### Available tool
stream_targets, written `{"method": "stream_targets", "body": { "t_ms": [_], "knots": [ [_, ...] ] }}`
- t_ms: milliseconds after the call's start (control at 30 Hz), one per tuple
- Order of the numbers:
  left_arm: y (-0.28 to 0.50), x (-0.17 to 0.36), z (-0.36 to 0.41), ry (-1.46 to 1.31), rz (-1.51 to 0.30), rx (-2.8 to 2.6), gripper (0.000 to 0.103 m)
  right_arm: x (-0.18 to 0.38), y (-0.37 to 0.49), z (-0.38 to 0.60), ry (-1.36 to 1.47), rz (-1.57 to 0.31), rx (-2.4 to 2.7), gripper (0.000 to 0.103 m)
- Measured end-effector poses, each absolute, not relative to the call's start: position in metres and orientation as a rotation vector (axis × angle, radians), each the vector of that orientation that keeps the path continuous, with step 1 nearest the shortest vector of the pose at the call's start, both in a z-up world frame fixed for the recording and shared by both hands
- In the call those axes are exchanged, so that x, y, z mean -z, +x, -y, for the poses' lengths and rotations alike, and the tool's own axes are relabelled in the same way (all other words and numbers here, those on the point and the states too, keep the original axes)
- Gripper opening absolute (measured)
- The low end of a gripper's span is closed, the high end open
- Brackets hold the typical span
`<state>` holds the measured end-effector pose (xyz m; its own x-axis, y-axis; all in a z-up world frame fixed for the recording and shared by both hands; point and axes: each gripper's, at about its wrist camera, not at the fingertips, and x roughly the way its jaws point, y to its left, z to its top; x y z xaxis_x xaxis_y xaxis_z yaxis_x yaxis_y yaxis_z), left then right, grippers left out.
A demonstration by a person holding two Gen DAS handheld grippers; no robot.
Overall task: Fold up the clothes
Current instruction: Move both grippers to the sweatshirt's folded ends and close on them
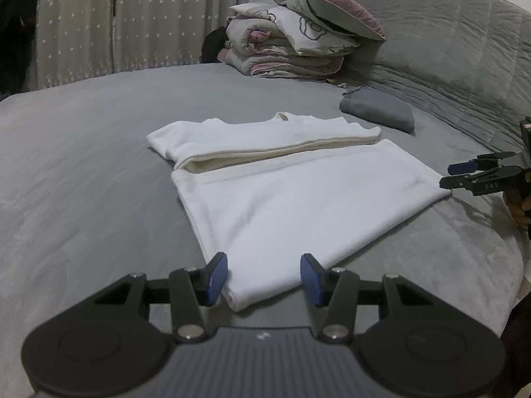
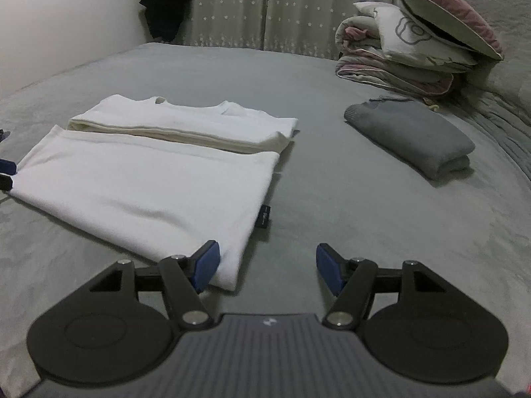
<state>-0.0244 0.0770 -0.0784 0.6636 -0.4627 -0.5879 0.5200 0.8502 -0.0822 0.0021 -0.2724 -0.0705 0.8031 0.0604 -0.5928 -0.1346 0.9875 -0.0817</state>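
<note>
White shirt [image 1: 298, 199]: flat on the grey bed [image 1: 83, 165], sleeves folded in, top band doubled over at 12 o'clock.
Left gripper [image 1: 264, 277]: fingers apart, nothing between them, poised at the hem corner.
Right gripper [image 2: 267, 265]: fingers wide apart, empty, beside the other hem corner.
Grey garment [image 2: 411, 136]: already folded, at 2 o'clock.
Left to do: I'd say the final fold, hem up toward the collar.

White shirt [image 1: 298, 195] on grey bedspread [image 1: 83, 165]; grey folded sweater [image 2: 411, 136]; pale curtains [image 1: 132, 23] with white star pattern; pink-and-cream bedding stack [image 2: 398, 56]
</note>
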Motion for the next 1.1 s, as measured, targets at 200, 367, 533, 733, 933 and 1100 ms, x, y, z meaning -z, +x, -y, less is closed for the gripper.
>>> {"method": "stream_targets", "body": {
  "t_ms": [200, 367, 533, 733, 933, 1100],
  "knots": [
    [-0.03, 0.08, -0.081, 0.111, -0.707, 0.5, 0.054, 0.066, -0.003, 0.273, -0.131, -0.645, -0.101, 0.067],
    [-0.032, 0.077, -0.092, -0.007, -0.741, 0.498, 0.054, 0.066, -0.009, 0.271, -0.136, -0.672, -0.077, 0.067],
    [-0.03, 0.079, -0.103, -0.165, -0.779, 0.506, 0.052, 0.064, -0.014, 0.269, -0.115, -0.675, -0.091, 0.067],
    [-0.042, 0.071, -0.085, -0.035, -0.705, 0.507, 0.049, 0.067, -0.017, 0.257, -0.187, -0.653, -0.087, 0.067],
    [-0.065, 0.065, -0.054, 0.237, -0.553, 0.535, 0.05, 0.071, -0.021, 0.245, -0.298, -0.61, -0.116, 0.067],
    [-0.07, 0.058, -0.043, 0.291, -0.489, 0.615, 0.051, 0.066, -0.027, 0.231, -0.361, -0.538, -0.18, 0.067]
  ]
}}
